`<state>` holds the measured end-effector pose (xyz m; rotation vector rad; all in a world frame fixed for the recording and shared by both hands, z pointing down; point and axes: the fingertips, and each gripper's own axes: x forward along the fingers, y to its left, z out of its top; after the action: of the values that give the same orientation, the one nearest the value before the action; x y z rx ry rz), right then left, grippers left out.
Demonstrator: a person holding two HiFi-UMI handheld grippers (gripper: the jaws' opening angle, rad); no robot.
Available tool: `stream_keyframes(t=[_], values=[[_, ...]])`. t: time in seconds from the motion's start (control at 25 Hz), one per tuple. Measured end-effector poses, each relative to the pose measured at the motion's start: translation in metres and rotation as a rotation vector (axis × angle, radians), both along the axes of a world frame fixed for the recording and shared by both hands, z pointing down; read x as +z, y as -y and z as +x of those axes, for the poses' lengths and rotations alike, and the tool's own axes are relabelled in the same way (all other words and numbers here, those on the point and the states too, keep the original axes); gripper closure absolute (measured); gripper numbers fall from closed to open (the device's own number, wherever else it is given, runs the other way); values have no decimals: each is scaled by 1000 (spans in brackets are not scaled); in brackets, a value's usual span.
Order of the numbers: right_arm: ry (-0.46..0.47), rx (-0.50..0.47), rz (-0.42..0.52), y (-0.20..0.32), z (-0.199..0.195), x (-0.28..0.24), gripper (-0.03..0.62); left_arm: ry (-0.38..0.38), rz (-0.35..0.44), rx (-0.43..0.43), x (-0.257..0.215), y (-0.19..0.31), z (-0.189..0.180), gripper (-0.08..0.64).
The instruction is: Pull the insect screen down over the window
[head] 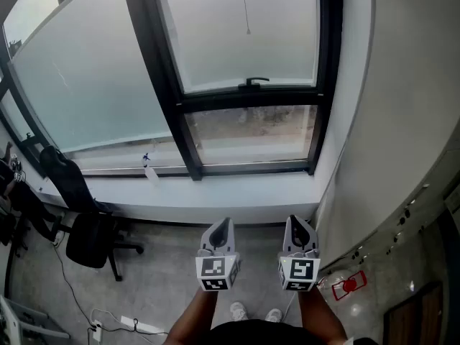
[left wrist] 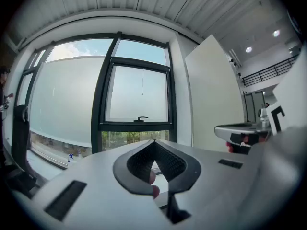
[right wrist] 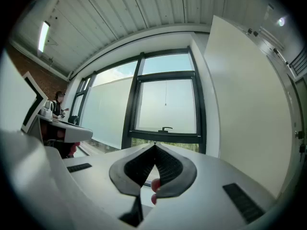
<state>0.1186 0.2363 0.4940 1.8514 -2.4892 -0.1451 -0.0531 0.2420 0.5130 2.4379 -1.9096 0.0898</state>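
Not yet begun; left gripper (head: 222, 230) and right gripper (head: 297, 228) both pressed together, empty, level, well short of the window (head: 248, 49); screen up out of sight, only its cord (head: 246, 9) hanging there. Next, I judge: step in, spread one pair, pinch the cord, draw down.

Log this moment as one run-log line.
stage: no reach yet | left gripper: shut, empty | right gripper: shut, empty | both: level, short of window | pull cord: hanging, untouched

The grey floor (head: 169, 261) carries a black office chair (head: 91, 240) at the left, a white power strip (head: 134, 325) with its trailing cable, and the person's white shoes (head: 238, 311). On the pale window sill (head: 230, 191) stands a small spray bottle (head: 149, 169).
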Motion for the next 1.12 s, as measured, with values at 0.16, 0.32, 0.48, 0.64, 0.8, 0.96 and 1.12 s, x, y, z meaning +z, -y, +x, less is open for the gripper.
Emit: stream_keyframes(t=[0.16,0.32,0.48,0.64,0.8,0.96,1.12], values=[[-7,-5,4,2,-2,-3,589,3,-13,-1,-8,2,-2,557],[-14,-10,7,5,-5,-2,589,16,-11,9,-4,4,-2,557],[-9,-40,-17,10,-15,6,589,26,-21,-2,-2,7,-8,557],[6,-70,-26,17,-21,5,589,11,-33,-7,-3,16,-13,557],[-35,-55,-7,25,-24,-3,589,4,-24,-8,-7,22,-22,557],[-32,-31,13,32,-25,-12,589,16,-14,0,-9,29,-27,557],[-29,16,62,34,-27,-22,589,22,-12,16,-11,35,-36,557]])
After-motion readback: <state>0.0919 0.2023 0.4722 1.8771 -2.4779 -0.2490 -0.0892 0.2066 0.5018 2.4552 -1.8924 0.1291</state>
